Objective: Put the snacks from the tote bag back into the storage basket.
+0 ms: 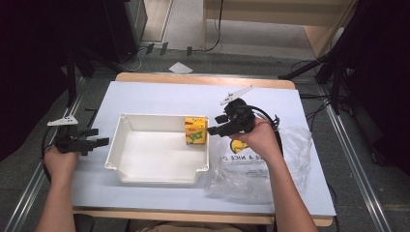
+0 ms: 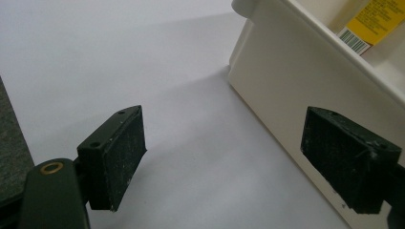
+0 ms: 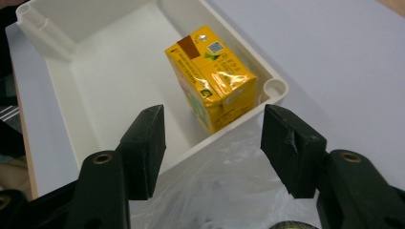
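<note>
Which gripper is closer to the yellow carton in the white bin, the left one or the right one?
Right. The right gripper hovers at the bin's right rim, just beside the yellow carton, jaws open. The left gripper waits outside the bin's left wall, across from the carton.

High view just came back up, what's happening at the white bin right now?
A person works with a gripper in each hand. The yellow carton stands inside the white bin, in its far right corner. The right gripper sits just right of the carton above a clear plastic bag, jaws open with nothing between them. The left gripper rests open on the table beside the bin's left wall.
</note>
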The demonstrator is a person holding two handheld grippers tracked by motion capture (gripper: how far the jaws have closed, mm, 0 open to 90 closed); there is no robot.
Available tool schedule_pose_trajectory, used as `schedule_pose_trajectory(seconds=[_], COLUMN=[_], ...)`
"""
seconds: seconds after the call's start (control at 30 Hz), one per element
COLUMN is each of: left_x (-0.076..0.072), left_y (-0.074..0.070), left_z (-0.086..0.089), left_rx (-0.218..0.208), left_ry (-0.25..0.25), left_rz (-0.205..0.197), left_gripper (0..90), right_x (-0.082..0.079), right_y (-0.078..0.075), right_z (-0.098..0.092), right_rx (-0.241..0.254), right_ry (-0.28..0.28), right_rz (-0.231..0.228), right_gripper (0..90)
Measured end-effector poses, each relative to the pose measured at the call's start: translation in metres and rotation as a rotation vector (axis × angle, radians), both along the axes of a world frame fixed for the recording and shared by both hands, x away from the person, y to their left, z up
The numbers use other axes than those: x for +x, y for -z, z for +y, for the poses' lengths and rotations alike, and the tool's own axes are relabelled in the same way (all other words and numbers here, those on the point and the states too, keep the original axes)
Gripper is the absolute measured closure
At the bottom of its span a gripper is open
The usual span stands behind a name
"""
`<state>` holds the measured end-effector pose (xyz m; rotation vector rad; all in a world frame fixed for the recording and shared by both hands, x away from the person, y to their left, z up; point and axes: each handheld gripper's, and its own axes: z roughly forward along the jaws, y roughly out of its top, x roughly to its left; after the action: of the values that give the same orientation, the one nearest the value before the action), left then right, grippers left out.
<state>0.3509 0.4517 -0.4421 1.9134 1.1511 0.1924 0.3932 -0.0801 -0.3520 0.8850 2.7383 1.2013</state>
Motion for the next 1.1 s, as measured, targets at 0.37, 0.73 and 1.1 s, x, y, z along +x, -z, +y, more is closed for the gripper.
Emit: schedule_pose_trajectory(seconds=[0.37, 0.73, 1.1], left_x=[0.004, 0.010, 0.013], left_y=[0.000, 0.000, 0.000], left_z=[-0.003, -0.008, -0.012], left_rx=[0.000, 0.001, 0.008], left_ry=[0.008, 0.017, 0.024], left_rz=[-0.001, 0.001, 0.006], left_gripper=[16.3, 16.3, 16.3], right_x=[0.005, 0.010, 0.014], right_y=[0.002, 0.013, 0.021], right_z=[-0.028, -0.053, -0.082], right_rx=[0.027, -0.004, 0.001], right_ry=[0.060, 0.134, 0.217], right_rz=[-0.009, -0.017, -0.024], right_gripper=[33.6, 29.6, 29.1])
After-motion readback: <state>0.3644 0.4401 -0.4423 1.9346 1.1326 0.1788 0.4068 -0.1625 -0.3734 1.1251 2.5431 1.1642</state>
